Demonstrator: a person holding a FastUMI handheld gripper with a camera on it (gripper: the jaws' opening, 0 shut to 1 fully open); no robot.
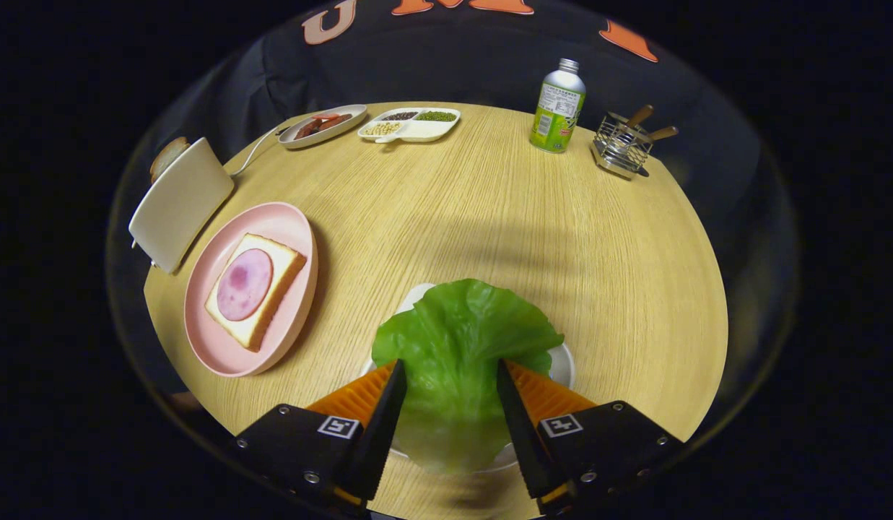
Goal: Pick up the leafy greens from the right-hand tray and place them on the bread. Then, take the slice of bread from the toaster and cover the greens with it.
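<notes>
A green lettuce leaf (464,325) lies over a white tray (565,365) at the near side of the round wooden table. My gripper (450,362) is open, with one finger on each side of the leaf and its lower part between them. To the left, a pink plate (222,365) holds a slice of bread (276,254) topped with a round slice of ham (244,284). Beyond the plate stands a white toaster (180,202), with a slice of bread (168,155) sticking out of its top.
At the far edge of the table are an oval dish of reddish food (322,125) and a divided white tray of beans (410,124). A green bottle (558,108) and a wire rack with wooden-handled utensils (623,144) stand at the far right.
</notes>
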